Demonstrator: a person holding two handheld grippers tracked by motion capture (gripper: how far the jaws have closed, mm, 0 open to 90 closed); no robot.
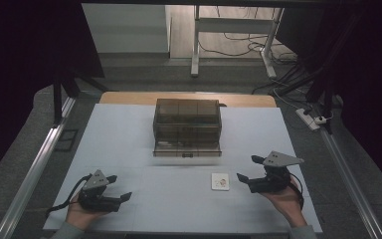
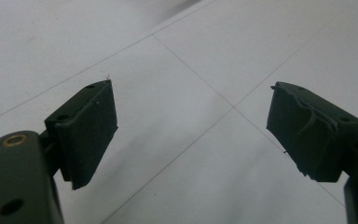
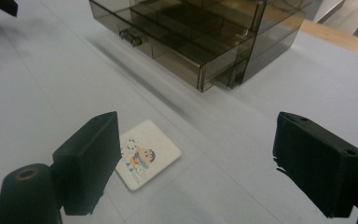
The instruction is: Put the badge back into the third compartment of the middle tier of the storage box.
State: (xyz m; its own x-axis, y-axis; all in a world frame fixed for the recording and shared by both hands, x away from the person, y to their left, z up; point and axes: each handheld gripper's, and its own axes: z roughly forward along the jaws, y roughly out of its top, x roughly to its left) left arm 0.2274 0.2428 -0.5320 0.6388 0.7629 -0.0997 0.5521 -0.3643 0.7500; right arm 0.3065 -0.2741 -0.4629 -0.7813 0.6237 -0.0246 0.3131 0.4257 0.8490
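A big white tabletop (image 1: 129, 144) sits in a dim room, with a grey floor and some cables behind it. Thin lines cross the white top.

In the middle of the tabletop, toward the far side, stands a see-through brown drawer box (image 1: 187, 124). Its bottom drawer (image 1: 187, 148) is pulled out a bit toward the person. It has a small knob on its front.

A little square card (image 1: 220, 181) lies flat on the tabletop, in front of the drawer box and a bit to the right. It has a cartoon kid drawn on it.

The right hand-held gripper (image 1: 245, 169) is held just to the right of the card, near it but not touching. Its two black jaws are spread wide apart and hold nothing. In the right gripper view the card (image 3: 144, 153) lies beside the left jaw.

The left hand-held gripper (image 1: 119, 188) is near the front left of the tabletop, well apart from the card. Its jaws are spread wide too, with nothing between them but the white top.
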